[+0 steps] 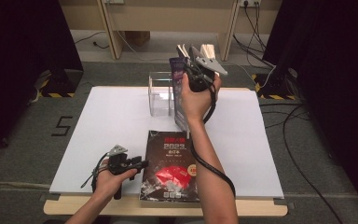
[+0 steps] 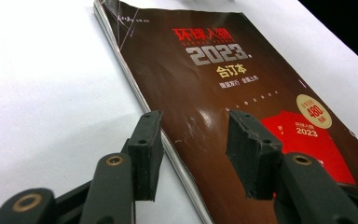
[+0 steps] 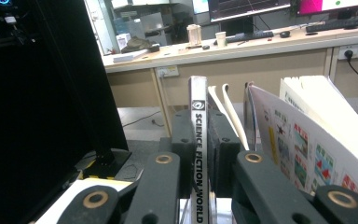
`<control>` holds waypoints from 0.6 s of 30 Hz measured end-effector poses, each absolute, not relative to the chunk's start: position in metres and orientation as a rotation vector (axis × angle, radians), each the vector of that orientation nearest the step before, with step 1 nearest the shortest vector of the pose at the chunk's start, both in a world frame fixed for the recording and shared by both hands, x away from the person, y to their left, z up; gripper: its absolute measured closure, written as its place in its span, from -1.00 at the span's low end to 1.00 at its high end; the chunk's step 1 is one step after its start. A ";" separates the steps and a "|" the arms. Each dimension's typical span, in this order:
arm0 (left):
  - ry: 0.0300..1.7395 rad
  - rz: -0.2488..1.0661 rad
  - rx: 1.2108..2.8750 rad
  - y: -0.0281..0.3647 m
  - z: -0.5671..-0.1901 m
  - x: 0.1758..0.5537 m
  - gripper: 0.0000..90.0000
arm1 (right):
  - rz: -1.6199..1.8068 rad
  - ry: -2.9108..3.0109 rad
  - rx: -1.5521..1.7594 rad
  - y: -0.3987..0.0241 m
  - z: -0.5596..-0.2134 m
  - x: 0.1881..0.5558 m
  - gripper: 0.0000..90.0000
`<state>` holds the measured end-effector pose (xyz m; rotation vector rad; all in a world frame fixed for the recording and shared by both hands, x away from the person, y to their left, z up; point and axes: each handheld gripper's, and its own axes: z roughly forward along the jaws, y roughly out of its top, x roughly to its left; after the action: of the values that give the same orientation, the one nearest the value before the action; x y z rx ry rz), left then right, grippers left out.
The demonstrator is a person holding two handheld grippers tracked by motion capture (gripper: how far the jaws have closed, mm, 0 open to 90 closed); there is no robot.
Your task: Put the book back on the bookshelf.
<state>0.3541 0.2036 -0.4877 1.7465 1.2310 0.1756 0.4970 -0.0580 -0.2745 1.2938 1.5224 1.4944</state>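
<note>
Magazine, thin, purple-covered, white spine lettered "SCIENCE FICTION WORLD" (image 3: 198, 154): held upright in the air above the far middle of the white desk (image 1: 102, 126), beside and partly over the clear acrylic box. Right tongs (image 3: 199, 140) closed on its spine edge, one pad on each cover. Judged light and floppy; pages fan loose to the right in the right gripper view, so a grip near the spine keeps the block together, while a hold on the open edge would likely let it sag and splay. Glossy cover, probably slippery.

Volume, thick, dark brown glossy cover, red panel, "2023" in silver (image 2: 223, 88): flat at the near edge of the desk. Judged heavier and stiffer; best taken at the bound edge. Left tongs (image 2: 196, 154) open, straddling that edge, pads not pressing.

Container, clear acrylic box, upright, open-topped (image 1: 161, 93): at the far middle of the desk. Contents cannot be told through the walls.
</note>
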 end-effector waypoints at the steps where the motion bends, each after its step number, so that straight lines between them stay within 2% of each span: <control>1: 1.231 0.177 1.748 0.204 -0.487 0.354 0.22 | 1.489 1.524 1.289 -0.058 -0.273 0.500 0.85; 18: 1.243 0.181 1.736 0.208 -0.485 0.354 0.22 | 1.469 1.528 1.314 -0.052 -0.280 0.513 0.85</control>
<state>0.3544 0.2077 -0.4847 1.7363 1.2429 0.1812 0.5130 -0.0522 -0.2795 1.3140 1.5277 1.4685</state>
